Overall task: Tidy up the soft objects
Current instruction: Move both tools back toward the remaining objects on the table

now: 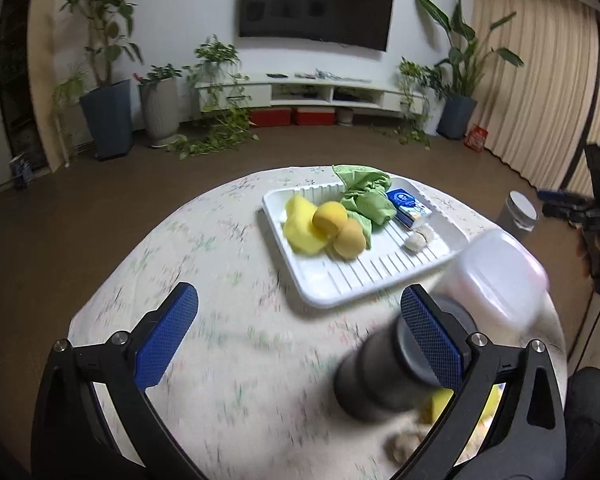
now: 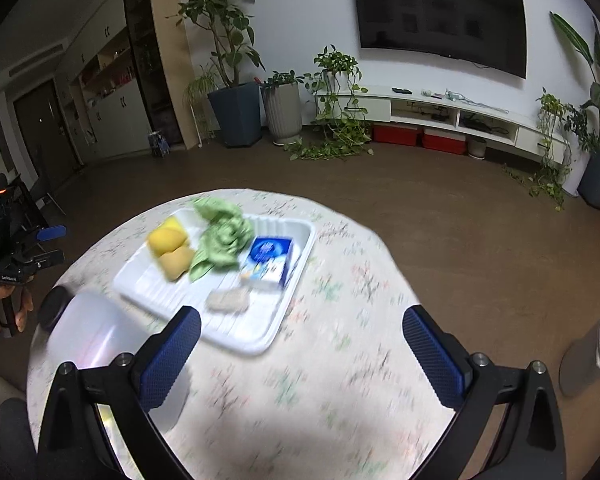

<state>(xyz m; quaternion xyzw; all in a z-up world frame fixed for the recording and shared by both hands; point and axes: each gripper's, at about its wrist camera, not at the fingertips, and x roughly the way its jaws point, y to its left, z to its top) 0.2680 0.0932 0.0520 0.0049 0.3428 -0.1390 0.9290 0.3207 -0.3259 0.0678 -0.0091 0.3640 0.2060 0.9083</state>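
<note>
Both views are motion-blurred, so I read positions only coarsely.

Left gripper point(image 1: 299, 338): blue pads spread wide, nothing between them. Right gripper point(image 2: 301, 354): the same, jaws apart and empty, hovering over the round table with the pale floral cloth point(image 2: 340, 360).

Soft items sit in the white ribbed plastic tray point(image 1: 332, 280) at table centre. At its left end: a yellow sponge block point(image 1: 300, 228) and two rounded yellow-orange sponges point(image 1: 340, 228), all touching. A crumpled green cloth point(image 1: 366, 196) lies at the back, spilling over the far rim. A blue-and-white packet point(image 1: 410, 206) lies just right of the cloth, and a small beige scrap point(image 1: 418, 238) sits nearer the front.

A translucent white plastic container with a dark screw cap point(image 1: 460, 300) lies tilted on the table beside the tray, close to my left gripper's right finger. More yellow and beige bits point(image 1: 420, 428) show low beside that finger; too blurred to name. A grey cylindrical can point(image 2: 592, 352) stands at the table edge, well apart.

Judgement: most soft items are already in the tray, and the loose bits near the container look like the remainder.

Plan for a clean step:
- Let the cameras settle before committing.
- Approach one loose piece from above with jaws wide.
- Close gently; sponge compresses and can squirm out.
- Keep clear of the tilted container, which may roll if nudged.
</note>
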